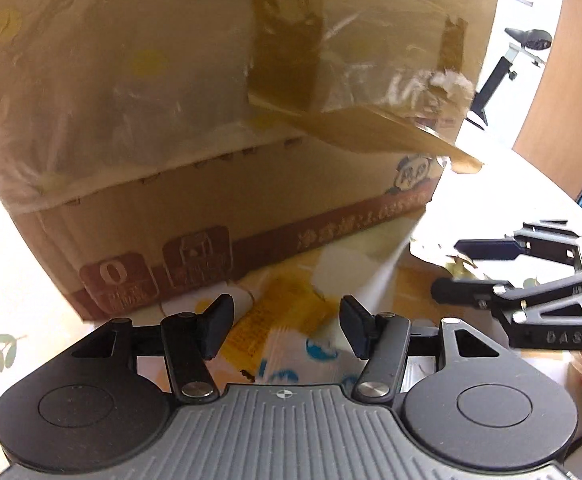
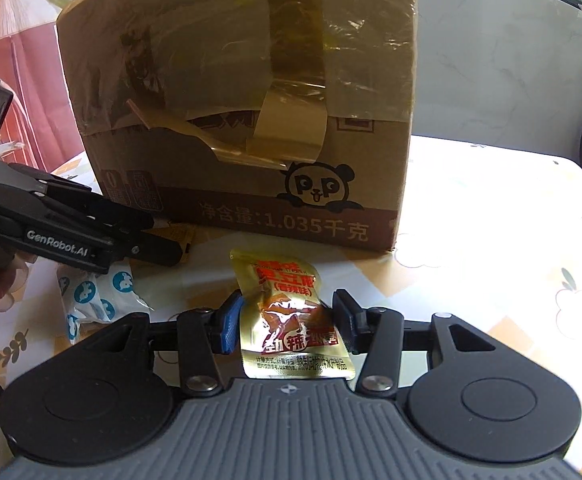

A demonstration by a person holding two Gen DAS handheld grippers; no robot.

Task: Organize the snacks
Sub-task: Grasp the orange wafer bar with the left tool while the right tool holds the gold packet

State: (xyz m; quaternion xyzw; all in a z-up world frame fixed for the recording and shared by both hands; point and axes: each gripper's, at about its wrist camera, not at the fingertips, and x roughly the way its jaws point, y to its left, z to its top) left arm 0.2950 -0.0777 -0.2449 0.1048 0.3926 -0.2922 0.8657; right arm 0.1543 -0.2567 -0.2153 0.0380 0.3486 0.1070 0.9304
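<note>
Brown corrugated cardboard is filling both views: a taped carton (image 2: 243, 120) printed with a panda face is being seen from outside only, standing on the pale patterned tablecloth (image 2: 491, 280), so its contents cannot be told. Peeling strips of tan packing tape (image 2: 291, 120) are hanging off its front.

From the right wrist view, a gold foil snack pouch with red lettering (image 2: 291, 320) is being bracketed by the right gripper (image 2: 289, 322); its jaws are spread, with the pads at the pouch's two edges, and whether they are pressing cannot be told. The pouch is lying just in front of the carton.

From the left wrist view, the left gripper (image 1: 287, 328) is being held spread over a yellow sachet (image 1: 287, 316) and a white wrapper with blue marks (image 1: 291, 364), gripping nothing. That gold pouch is not being shown here; the blue-marked white wrapper (image 2: 95, 296) is being shown in both.
</note>
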